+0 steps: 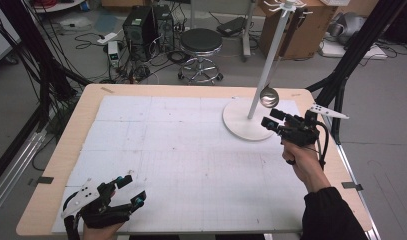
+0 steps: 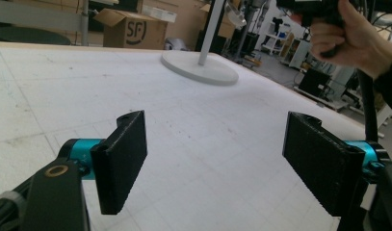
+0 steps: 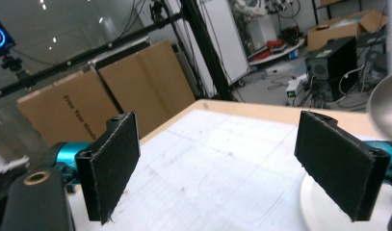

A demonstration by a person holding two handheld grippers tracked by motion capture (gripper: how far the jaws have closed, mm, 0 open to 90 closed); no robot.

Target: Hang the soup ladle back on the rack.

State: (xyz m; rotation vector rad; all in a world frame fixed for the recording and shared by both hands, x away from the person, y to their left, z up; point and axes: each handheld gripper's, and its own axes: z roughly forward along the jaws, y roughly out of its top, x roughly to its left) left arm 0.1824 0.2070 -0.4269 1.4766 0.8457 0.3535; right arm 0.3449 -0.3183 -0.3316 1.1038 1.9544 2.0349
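Ladle (image 1: pixel 269 96) hangs by its handle from the white stand (image 1: pixel 243 125) near the table's (image 1: pixel 46 200) far right corner, its bowl low beside the pole. Right tongs (image 1: pixel 272 119) hover just beside the bowl over the stand's base, jaws released and wide with nothing between them. Left tongs (image 1: pixel 131 188) sit at the near left edge, also released and empty.
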